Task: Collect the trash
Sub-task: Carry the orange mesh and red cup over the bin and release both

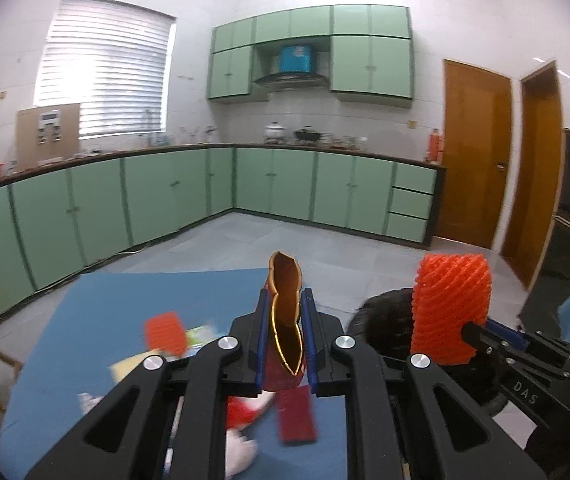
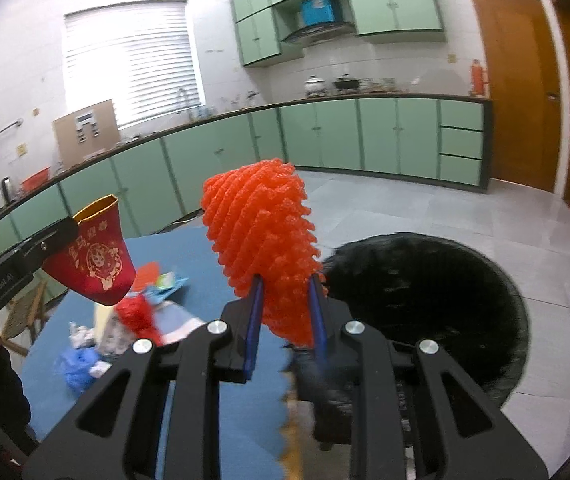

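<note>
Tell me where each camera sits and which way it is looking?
Left wrist: sits on the left gripper, looking along its fingers at the squashed red paper cup it holds, with the kitchen behind.
Right wrist: sits on the right gripper, looking at the orange foam net it holds, above the black trash bin.
Both show the blue table, both grippers, cup, net and green cabinets.

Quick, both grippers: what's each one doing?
Left gripper: shut on the red paper cup.
Right gripper: shut on the orange foam net.
</note>
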A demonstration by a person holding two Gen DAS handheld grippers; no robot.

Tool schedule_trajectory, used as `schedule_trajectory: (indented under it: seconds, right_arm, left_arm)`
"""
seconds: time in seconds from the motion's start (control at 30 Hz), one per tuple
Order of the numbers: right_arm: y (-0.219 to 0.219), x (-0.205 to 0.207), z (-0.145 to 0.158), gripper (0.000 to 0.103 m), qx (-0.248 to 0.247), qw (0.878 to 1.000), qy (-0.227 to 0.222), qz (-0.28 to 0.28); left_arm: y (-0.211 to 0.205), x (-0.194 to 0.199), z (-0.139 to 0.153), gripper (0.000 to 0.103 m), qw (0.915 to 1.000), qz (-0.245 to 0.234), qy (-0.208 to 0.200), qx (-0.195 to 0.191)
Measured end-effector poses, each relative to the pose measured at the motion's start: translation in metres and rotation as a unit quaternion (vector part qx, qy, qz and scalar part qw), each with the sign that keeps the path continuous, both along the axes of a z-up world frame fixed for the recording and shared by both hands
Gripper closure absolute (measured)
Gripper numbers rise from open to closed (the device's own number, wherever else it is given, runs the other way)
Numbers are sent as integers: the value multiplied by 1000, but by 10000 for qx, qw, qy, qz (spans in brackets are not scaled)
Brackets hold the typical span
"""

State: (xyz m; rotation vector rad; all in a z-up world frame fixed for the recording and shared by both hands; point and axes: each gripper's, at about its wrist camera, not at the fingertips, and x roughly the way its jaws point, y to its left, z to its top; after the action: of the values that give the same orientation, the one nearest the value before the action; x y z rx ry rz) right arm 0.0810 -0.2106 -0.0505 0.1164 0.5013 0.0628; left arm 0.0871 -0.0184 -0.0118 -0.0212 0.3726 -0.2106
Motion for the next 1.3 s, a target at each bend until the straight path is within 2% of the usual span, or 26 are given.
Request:
schedule_trajectory:
  seconds: [0.37, 0.7, 0.77, 0.83, 0.87, 0.9, 0.97, 1.03, 1.07, 1.13, 1.3]
  right_arm:
    - [-85, 5, -22, 82, -31, 9957, 258, -886]
    - [-143, 27, -66, 82, 82, 9870, 734, -1426]
    - [-150, 29, -72, 79, 106, 9862, 784, -1454]
    - [-154, 32, -78, 77, 69, 9850, 858, -1496]
    - [-155, 33, -81, 70, 68, 9845, 891, -1511]
    - [-156, 33, -84, 62, 70, 9838, 921, -1537]
    - [-156, 34, -87, 48, 40, 9826, 945, -1598]
    - [-158, 30, -88, 28, 5, 9812, 937, -1690]
    - [-157, 29, -88, 12, -28, 9798, 934, -1771]
    - [-153, 26, -84, 10, -38, 9775, 908, -1906]
    - [-130, 24, -64, 9, 165, 9832, 645, -1697]
  left_arm:
    - [-92, 36, -8, 88, 9956, -880, 254, -207]
    - [-161, 90, -40, 87, 9885, -1246, 835, -205]
    - [-170, 98, -44, 85, 9866, -1337, 912, -215]
    - [-171, 103, -48, 74, 9862, -1362, 917, -223]
    - [-174, 106, -49, 67, 9850, -1418, 958, -228]
    - [-177, 107, -49, 52, 9853, -1396, 961, -207]
    - [-176, 109, -49, 49, 9857, -1386, 938, -204]
    - [-171, 110, -47, 46, 9859, -1358, 959, -198]
    - [-167, 110, -47, 45, 9864, -1319, 958, -206]
    - [-155, 110, -43, 40, 9882, -1191, 934, -221]
    - [-111, 100, -31, 32, 9934, -801, 818, -85]
